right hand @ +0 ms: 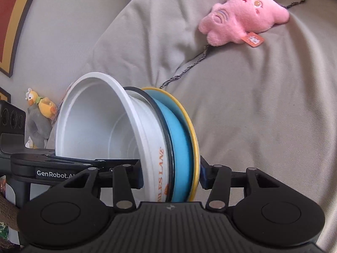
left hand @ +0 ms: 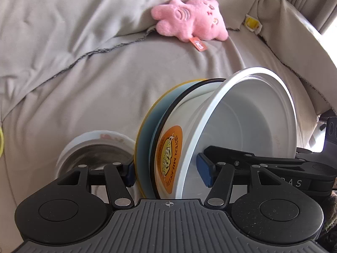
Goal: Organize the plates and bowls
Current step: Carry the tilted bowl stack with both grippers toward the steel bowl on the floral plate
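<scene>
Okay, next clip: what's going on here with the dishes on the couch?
A person holds a stack of dishes between two tools: the left hand-held gripper and the right hand-held gripper both clamp it from opposite sides. The stack is tipped on edge: a plain white plastic bowl, a white bowl with orange lettering, and a blue plate with a yellow rim. It hangs above the grey sofa cover, near a pink plush toy.

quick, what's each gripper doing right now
left gripper: shut on the stack of dishes
right gripper: shut on the same stack
</scene>
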`<action>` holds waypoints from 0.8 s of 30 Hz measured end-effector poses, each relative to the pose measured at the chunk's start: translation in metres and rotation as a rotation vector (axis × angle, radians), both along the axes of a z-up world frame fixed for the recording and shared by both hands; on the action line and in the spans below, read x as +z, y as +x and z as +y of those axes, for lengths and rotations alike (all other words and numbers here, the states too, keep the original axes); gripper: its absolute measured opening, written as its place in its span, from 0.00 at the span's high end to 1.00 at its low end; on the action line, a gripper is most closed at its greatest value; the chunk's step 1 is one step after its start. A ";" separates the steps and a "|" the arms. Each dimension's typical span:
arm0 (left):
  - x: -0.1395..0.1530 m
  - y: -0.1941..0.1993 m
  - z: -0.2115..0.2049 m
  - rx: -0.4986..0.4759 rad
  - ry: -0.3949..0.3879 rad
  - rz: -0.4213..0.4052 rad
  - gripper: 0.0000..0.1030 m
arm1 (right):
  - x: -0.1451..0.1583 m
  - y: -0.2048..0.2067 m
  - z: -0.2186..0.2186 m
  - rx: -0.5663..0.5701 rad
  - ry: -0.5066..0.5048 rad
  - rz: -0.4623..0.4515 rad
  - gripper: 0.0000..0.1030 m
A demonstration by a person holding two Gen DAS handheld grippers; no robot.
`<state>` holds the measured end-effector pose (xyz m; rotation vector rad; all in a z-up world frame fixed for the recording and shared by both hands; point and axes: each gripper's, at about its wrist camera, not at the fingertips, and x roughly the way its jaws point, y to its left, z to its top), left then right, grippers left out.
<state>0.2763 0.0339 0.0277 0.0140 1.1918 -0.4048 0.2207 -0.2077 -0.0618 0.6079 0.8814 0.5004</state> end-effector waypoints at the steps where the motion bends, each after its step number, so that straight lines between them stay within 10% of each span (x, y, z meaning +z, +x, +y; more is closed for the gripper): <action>1: 0.002 -0.003 0.011 0.016 -0.007 -0.004 0.40 | 0.004 -0.001 0.009 0.014 -0.006 -0.006 0.53; 13: -0.036 -0.034 0.132 0.195 -0.182 0.026 0.41 | 0.022 0.006 0.130 0.217 -0.192 0.032 0.53; 24: -0.063 -0.040 0.160 0.240 -0.278 0.045 0.41 | 0.017 0.012 0.158 0.252 -0.293 0.088 0.53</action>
